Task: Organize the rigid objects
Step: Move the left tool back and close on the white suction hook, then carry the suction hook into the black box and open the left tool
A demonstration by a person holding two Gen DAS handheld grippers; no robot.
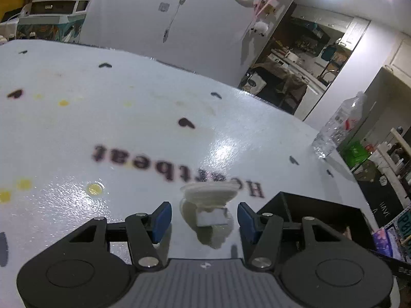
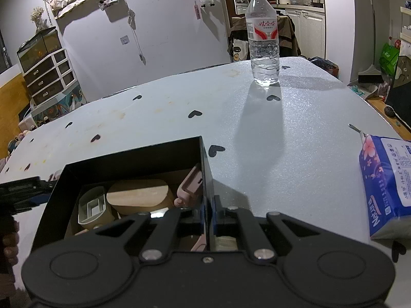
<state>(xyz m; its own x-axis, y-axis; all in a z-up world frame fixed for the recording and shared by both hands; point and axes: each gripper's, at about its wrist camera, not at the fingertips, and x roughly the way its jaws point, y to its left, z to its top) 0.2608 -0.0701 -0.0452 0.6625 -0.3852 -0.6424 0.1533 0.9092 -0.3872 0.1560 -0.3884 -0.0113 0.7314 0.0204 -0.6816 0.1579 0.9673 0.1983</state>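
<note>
two grippers: left gripper (image 1: 204,217) apart around one clear cup (image 1: 208,202); right gripper (image 2: 208,214) clamped on one black box (image 2: 133,154).

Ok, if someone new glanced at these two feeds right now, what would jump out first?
Probably the black box near the table's front edge, with the right gripper shut on its side wall and wooden and pink items inside. Next, the small clear cup standing between the left gripper's open fingers, untouched. Then the water bottle upright at the far side of the heart-patterned table.
</note>
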